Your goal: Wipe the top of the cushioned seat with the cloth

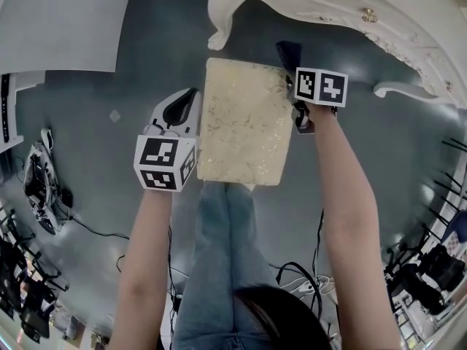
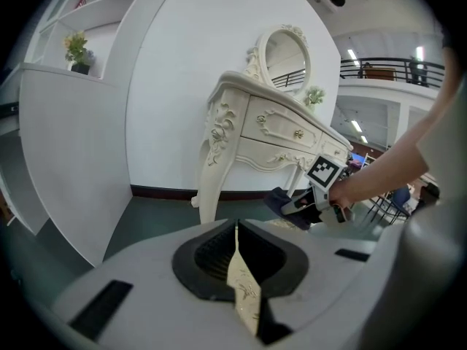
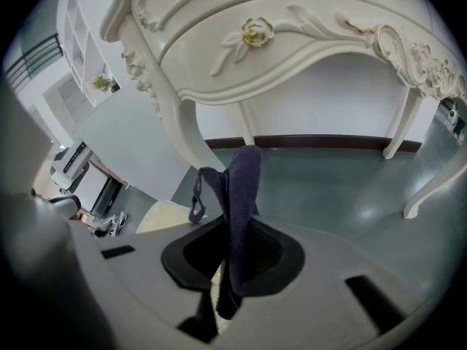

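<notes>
The cushioned seat [image 1: 241, 122] has a cream top with a gold pattern and stands in the middle of the head view. My left gripper [image 1: 191, 97] is at its left edge. In the left gripper view the gripper [image 2: 236, 250] is shut on a thin cream strip of the seat's edge [image 2: 242, 290]. My right gripper [image 1: 293, 71] is at the seat's far right corner, shut on a dark blue cloth [image 1: 288, 52]. In the right gripper view the cloth [image 3: 241, 188] stands up out of the jaws, with the seat [image 3: 164, 216] to the left below.
A white ornate dressing table [image 1: 350, 13] stands just beyond the seat, with one leg [image 1: 219, 13] near the seat's far left corner. A white panel [image 1: 58, 20] is at the far left. Cables and gear [image 1: 40, 188] lie on the floor. The person's legs [image 1: 226, 268] are below the seat.
</notes>
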Motion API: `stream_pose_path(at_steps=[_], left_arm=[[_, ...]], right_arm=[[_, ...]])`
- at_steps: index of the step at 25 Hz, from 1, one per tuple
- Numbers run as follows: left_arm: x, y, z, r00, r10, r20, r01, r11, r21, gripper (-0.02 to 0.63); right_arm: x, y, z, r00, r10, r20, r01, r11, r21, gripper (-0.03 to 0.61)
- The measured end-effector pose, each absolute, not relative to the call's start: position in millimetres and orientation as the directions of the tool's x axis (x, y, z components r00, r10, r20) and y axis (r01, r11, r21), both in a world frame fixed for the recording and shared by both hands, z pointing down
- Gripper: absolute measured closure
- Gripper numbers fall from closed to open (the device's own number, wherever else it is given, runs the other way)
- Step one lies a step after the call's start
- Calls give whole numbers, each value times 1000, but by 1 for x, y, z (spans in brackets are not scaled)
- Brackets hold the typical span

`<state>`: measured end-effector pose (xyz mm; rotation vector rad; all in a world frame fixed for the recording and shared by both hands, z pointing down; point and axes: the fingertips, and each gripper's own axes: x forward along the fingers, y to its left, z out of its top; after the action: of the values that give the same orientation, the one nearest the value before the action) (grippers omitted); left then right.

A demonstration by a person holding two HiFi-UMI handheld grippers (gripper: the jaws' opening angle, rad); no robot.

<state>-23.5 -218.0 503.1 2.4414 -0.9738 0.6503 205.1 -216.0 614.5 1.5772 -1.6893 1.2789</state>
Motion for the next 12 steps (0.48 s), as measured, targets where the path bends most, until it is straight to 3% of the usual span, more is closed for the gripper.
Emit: stream_pose_path(at_steps=[12], left_arm=[[-46, -216, 502, 628, -537, 563, -740, -635, 219, 603]], right_arm=[[163, -233, 611, -257, -477, 840, -947, -52, -318, 546]])
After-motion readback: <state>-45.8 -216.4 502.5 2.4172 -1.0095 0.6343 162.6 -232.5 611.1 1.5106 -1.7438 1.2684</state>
